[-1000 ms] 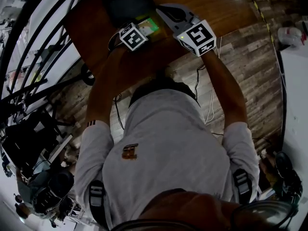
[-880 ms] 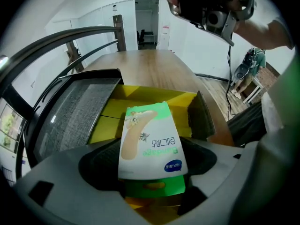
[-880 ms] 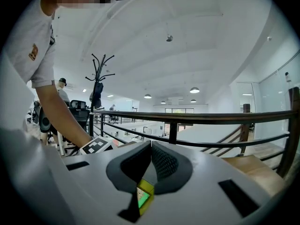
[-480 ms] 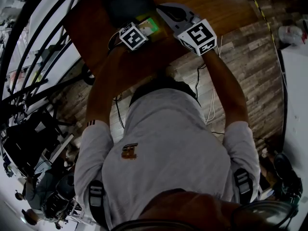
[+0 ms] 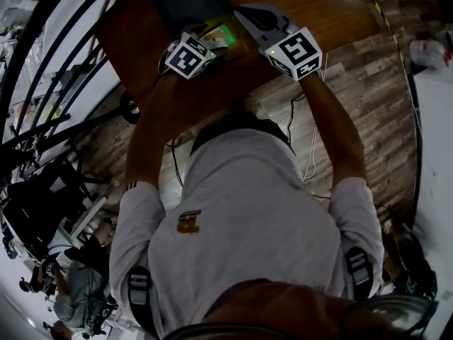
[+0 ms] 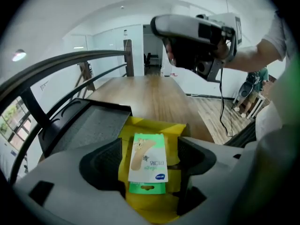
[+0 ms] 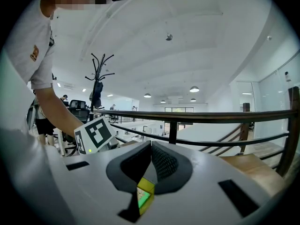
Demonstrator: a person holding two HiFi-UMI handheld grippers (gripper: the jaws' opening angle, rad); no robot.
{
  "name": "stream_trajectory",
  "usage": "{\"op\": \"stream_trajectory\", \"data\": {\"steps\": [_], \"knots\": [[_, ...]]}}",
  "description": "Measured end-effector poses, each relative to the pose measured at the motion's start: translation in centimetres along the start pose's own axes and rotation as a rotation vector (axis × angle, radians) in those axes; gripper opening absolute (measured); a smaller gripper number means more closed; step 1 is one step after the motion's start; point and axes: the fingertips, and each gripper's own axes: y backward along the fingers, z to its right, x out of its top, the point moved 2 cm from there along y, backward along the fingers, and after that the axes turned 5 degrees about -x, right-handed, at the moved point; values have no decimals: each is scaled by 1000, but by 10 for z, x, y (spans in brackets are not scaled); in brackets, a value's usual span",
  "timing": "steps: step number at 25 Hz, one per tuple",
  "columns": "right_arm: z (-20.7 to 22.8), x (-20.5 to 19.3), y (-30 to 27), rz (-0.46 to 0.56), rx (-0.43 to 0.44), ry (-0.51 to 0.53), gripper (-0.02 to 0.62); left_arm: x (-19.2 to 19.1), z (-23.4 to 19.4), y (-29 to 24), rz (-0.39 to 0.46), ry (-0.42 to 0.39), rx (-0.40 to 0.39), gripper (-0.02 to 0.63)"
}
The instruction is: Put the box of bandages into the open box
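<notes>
Filling the upper part of the head view, the wooden table carries everything, and the person leans over its near edge with both arms stretched forward. A black mesh tray sits further in from that edge, just beside the work and playing no part that I can see.

The right gripper is lifted clear above the table with its camera aimed out over a railing at the room. Its jaws are pressed together at the tips with nothing caught between them. Only a sliver of yellow and green shows through the gap lower down. It is probably parked up there to leave the other gripper room.

The left gripper points down at the open yellow box, which lies close to the table's near edge, touching or nearly touching the tray. Its jaws stand wide apart, one on either side of the box of bandages, and appear to touch neither long side. That looks more like letting go than gripping.

The bandage box lies flat, face up, on the yellow interior with the flaps raised around it. The placing therefore looks essentially done, though I cannot tell whether it has settled fully to the bottom.
</notes>
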Motion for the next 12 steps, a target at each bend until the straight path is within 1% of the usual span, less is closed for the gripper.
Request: {"op": "stream_trajectory", "data": {"steps": [6, 10, 11, 12], "knots": [[-3, 8, -1, 13, 7, 2, 32, 35, -1, 35, 217, 32, 42, 397], [-12, 17, -2, 27, 10, 7, 32, 50, -2, 63, 379, 45, 75, 391], [-14, 18, -2, 32, 11, 6, 32, 54, -3, 69, 421, 43, 89, 372], [-14, 20, -2, 36, 12, 5, 32, 58, -4, 75, 462, 40, 107, 320]]}}
